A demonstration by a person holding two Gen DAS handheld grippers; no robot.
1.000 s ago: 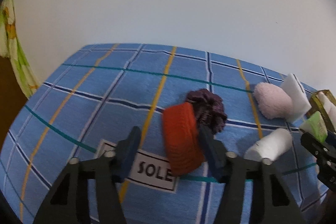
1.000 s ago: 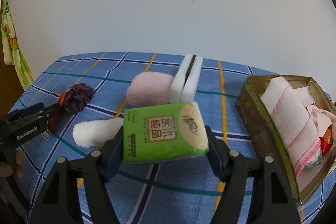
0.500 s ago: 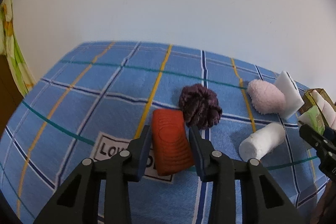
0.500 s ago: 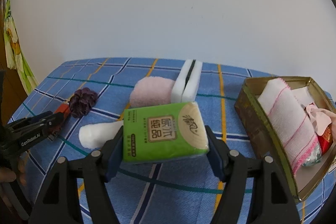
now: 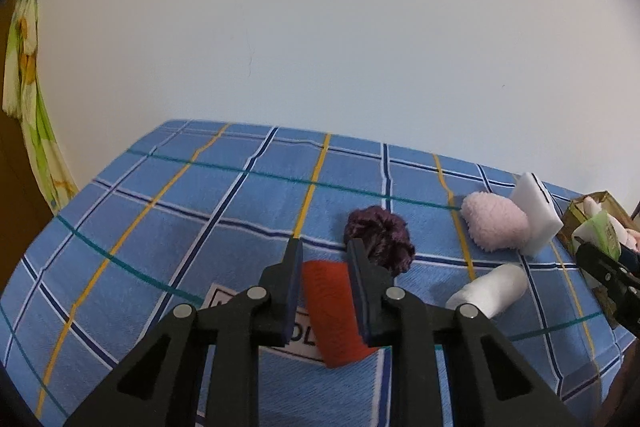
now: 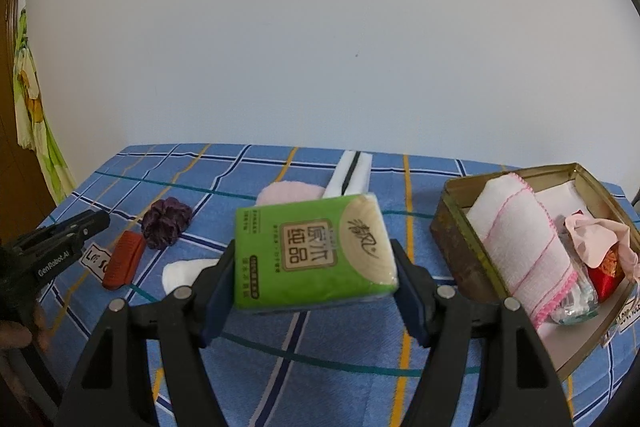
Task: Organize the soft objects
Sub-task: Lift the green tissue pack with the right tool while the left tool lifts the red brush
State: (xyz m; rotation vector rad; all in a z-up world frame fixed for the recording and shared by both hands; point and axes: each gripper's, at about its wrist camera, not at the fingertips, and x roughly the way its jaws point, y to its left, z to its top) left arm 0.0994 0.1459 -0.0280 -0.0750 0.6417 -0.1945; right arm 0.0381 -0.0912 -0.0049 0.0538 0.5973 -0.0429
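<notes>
I am working over a blue plaid cloth (image 5: 160, 227); its near edge is cut off in both views and a printed white label (image 5: 304, 335) on it is half hidden behind my left fingers.

The one open, gold-coloured metal tin (image 6: 460, 247) sits at the cloth's right side, its far corner running out of the picture. Inside it lies one rolled white towel with pink stitching (image 6: 516, 239). Behind the towel are pink, red and clear items I cannot make out.

Left of the tin, raised off the cloth, my right gripper (image 6: 314, 251) pinches the single green plastic pack of tissues (image 6: 280, 227) by its two short ends. The pack hides most of one pale pink fluffy pad (image 5: 494, 227) and of one white rolled cloth (image 5: 490, 291).

Two white foam blocks (image 6: 354, 171) stand on edge side by side, further left of the tin.

Far left of the tin lie one dark purple scrunchie (image 5: 380, 239) and one orange-red ribbed block (image 5: 332, 311), just beside each other.

My left gripper (image 5: 325, 247) is closing. Its own camera frames the block in the gap, but the right camera shows the block flat on the cloth beside the tips, unpinched.
</notes>
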